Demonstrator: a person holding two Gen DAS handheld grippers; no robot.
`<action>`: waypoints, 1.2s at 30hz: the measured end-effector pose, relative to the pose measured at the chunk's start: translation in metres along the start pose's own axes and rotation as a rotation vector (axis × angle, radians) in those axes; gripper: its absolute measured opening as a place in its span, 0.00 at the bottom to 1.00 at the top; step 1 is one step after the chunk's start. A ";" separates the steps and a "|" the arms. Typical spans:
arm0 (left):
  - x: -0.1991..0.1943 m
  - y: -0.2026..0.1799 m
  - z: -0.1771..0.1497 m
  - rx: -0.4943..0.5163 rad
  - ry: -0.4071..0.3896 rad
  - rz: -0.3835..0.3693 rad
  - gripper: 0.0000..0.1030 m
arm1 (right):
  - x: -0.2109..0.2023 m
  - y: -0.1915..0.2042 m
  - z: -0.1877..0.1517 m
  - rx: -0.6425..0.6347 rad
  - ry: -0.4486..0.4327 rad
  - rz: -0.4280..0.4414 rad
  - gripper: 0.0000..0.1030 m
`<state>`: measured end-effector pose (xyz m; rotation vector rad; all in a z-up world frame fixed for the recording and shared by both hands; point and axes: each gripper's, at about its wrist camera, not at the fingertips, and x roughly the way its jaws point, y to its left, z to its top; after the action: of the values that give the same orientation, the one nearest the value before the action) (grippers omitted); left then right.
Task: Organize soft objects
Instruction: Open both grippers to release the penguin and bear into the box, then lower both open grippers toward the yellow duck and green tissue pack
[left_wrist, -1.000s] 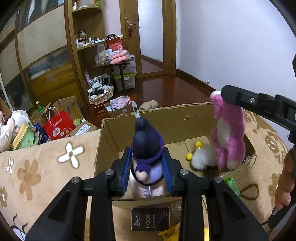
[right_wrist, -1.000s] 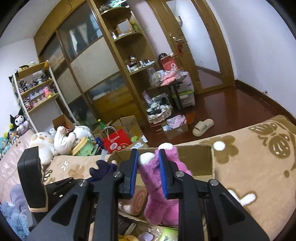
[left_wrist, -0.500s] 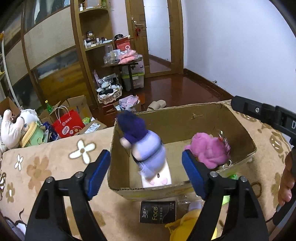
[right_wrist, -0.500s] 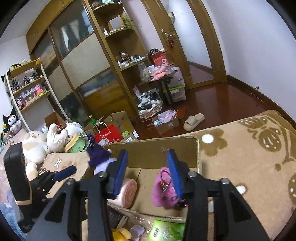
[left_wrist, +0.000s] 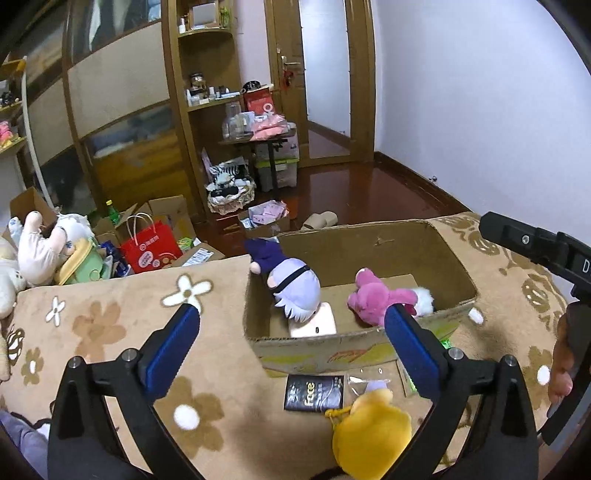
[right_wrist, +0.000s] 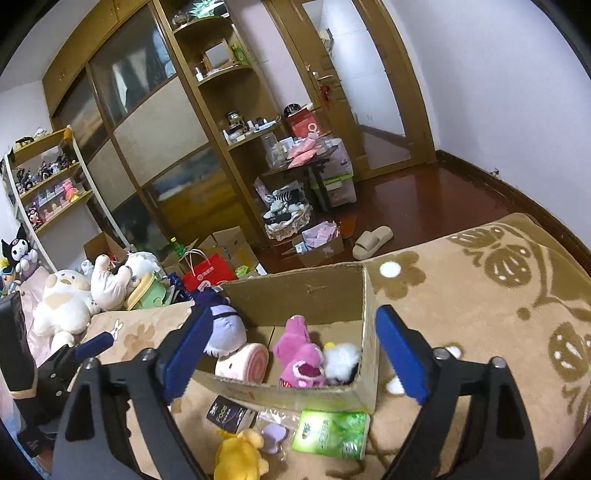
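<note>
Both grippers hang above the blanket with fingers spread wide and holding nothing: the left gripper (left_wrist: 291, 332) and the right gripper (right_wrist: 291, 350). In the box (left_wrist: 452, 258) the purple doll (left_wrist: 295, 284) leans on the left wall over a pink roll (right_wrist: 245, 363). The pink bear (right_wrist: 301, 354) lies beside a white toy (right_wrist: 343, 360), perhaps touching it. A yellow plush (left_wrist: 371, 430) lies outside, near the box front.
</note>
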<state>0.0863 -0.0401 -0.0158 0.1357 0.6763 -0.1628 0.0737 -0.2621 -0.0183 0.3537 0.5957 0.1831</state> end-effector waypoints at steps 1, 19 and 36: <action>-0.004 0.001 -0.001 -0.002 0.001 0.001 0.97 | -0.004 -0.001 0.000 0.006 -0.001 -0.003 0.96; -0.048 -0.001 -0.037 -0.016 0.047 0.013 0.97 | -0.046 0.000 -0.029 -0.052 0.041 -0.090 1.00; -0.055 -0.017 -0.051 0.034 0.104 0.007 0.97 | -0.047 0.003 -0.059 -0.071 0.126 -0.101 1.00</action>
<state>0.0099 -0.0415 -0.0217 0.1802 0.7764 -0.1614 0.0012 -0.2554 -0.0389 0.2435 0.7278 0.1300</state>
